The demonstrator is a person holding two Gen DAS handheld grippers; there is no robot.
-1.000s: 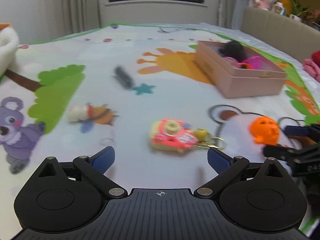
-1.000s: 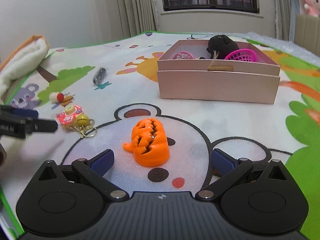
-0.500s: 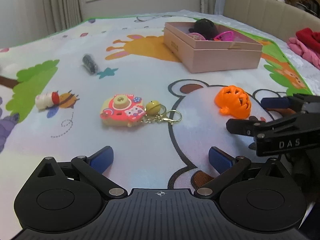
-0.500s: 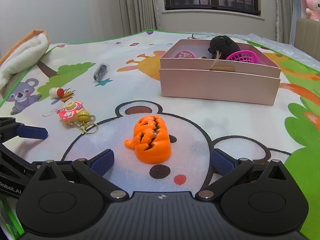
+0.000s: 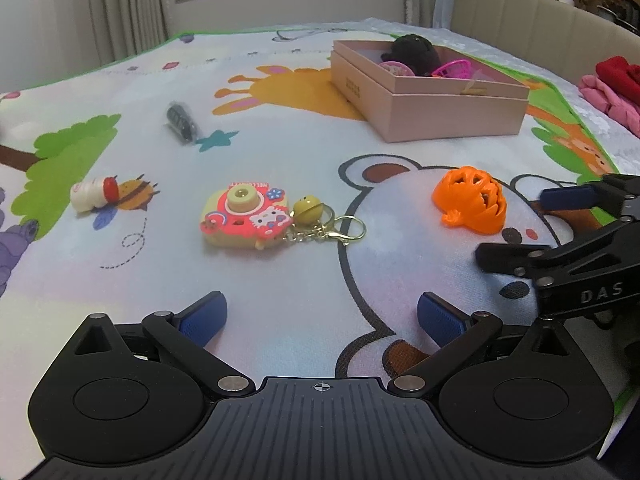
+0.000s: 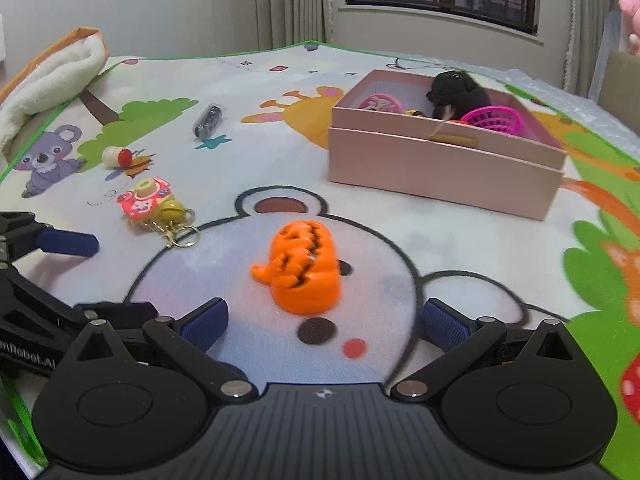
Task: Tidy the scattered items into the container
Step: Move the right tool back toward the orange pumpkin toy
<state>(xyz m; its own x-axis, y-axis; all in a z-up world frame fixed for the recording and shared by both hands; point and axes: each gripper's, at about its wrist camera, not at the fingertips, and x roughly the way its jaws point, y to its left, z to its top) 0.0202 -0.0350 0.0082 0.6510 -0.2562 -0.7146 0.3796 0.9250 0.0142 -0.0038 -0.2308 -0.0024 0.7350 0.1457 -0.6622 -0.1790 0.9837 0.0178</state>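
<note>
1. Lying just ahead of the right tongs [image 6: 322,320], between their wide-open blue fingers, is the orange pumpkin [image 6: 304,266].
2. Left tongs [image 5: 320,316], also spread and empty, face the camera keychain [image 5: 244,216].
3. Beyond both sits the pink box [image 6: 440,168].

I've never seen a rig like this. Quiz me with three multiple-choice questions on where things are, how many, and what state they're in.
1. The pumpkin lies:
A in the box
B on the mat, ahead of the right gripper
C on the blanket

2. Loose items on the mat, outside the box:
A two
B four
C six

3. The left gripper is:
A open, empty
B shut on the keychain
C holding the box

B: it sits on the bear print between the fingers' line.
B: pumpkin, keychain, bottle, black packet.
A: fingers apart, nothing between.
</note>
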